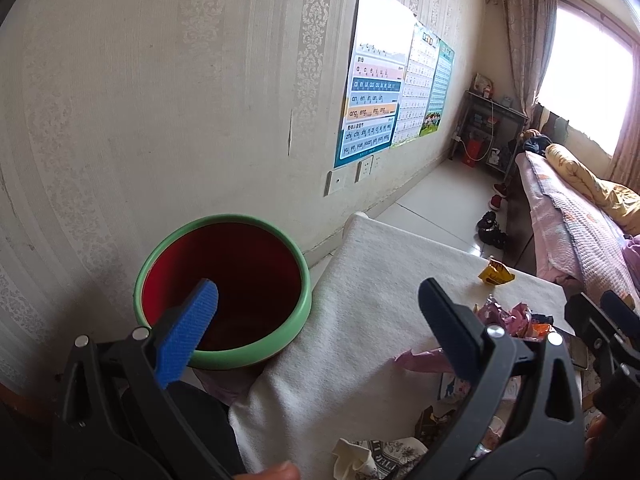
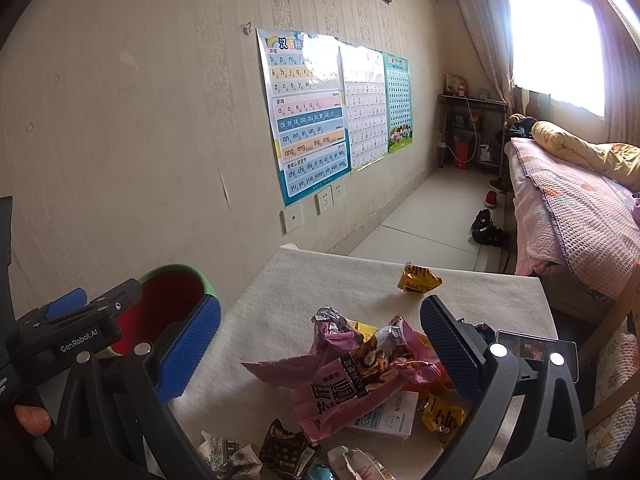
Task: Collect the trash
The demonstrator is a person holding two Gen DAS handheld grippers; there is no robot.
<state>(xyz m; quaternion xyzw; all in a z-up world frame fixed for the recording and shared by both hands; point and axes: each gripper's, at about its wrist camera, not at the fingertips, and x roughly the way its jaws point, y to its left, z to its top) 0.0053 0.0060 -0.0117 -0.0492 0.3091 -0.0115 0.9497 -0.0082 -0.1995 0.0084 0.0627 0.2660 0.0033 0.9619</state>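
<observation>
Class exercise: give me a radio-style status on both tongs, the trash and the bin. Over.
Left tongs open, empty, beside the bin. Right tongs open, empty, over the wrapper pile. One yellow wrapper lies apart. Nothing blocking.

Home bedroom: made bed point(image 2: 568, 200), curtained window point(image 2: 556, 40), pinyin posters point(image 2: 308, 116), shoes point(image 2: 486, 228)

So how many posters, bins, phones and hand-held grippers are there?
Posters: 3
Bin: 1
Phone: 1
Hand-held grippers: 2
Total: 7
</observation>
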